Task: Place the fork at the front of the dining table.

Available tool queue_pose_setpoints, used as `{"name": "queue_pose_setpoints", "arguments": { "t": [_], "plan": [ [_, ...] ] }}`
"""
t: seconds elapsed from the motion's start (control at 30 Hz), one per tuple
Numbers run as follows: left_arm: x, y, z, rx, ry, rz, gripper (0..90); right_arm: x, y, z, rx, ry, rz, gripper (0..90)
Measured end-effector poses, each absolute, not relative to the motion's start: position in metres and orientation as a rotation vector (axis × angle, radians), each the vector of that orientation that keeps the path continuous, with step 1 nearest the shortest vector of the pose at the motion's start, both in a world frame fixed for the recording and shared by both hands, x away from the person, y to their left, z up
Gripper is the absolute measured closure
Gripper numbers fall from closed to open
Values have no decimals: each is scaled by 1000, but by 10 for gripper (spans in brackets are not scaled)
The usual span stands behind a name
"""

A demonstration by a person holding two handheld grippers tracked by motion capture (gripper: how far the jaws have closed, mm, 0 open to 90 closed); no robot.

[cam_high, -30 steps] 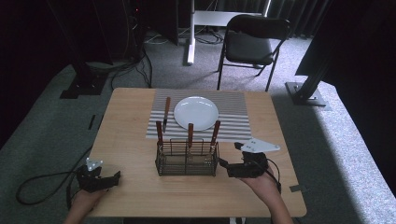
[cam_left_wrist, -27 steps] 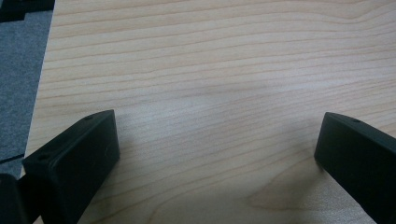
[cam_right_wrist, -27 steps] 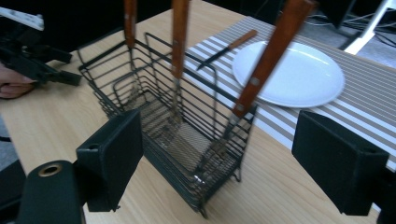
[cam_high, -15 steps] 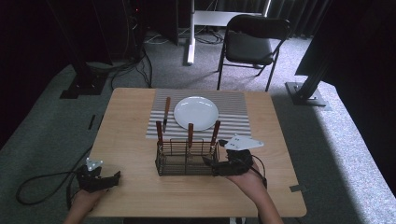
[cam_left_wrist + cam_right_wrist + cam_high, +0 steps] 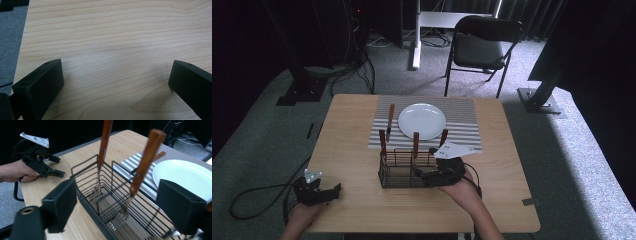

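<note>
The table [image 5: 362, 135] is carrying a striped mat [image 5: 462, 112] at its far edge with a white plate [image 5: 422, 121] on it. A black wire caddy [image 5: 404, 170] is sitting just in front of the mat, toward the near edge, holding wooden-handled cutlery [image 5: 147, 157] upright. My guess: light, stiff pieces, smooth handles slightly slippery, so pinching mid-handle looks best. The right gripper [image 5: 427, 175] is hovering at the caddy's right side, jaws wide, gripping nothing. The left gripper [image 5: 319, 192] is resting near the table's near-left corner, jaws spread wide too.
</note>
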State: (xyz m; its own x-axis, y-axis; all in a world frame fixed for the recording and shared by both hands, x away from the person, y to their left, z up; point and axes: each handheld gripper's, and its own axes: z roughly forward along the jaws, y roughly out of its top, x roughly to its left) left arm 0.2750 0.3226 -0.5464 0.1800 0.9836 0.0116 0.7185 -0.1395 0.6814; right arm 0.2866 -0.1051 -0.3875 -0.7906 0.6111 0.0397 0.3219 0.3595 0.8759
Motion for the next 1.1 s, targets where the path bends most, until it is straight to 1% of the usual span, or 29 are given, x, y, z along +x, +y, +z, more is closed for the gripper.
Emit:
{"name": "queue_pose_setpoints", "arguments": {
  "t": [0.5, 0.9, 1.1],
  "plan": [
    [275, 322, -547, 1920, 1595, 641, 0, 291, -60, -389, 790, 2338, 1407, 177],
    [275, 323, -546, 1921, 1594, 642, 0, 300, -27, -390, 870, 2253, 1421, 176],
    [275, 323, -546, 1921, 1594, 642, 0, 303, -3, -395, 937, 2191, 1382, 177]
  ]
}}
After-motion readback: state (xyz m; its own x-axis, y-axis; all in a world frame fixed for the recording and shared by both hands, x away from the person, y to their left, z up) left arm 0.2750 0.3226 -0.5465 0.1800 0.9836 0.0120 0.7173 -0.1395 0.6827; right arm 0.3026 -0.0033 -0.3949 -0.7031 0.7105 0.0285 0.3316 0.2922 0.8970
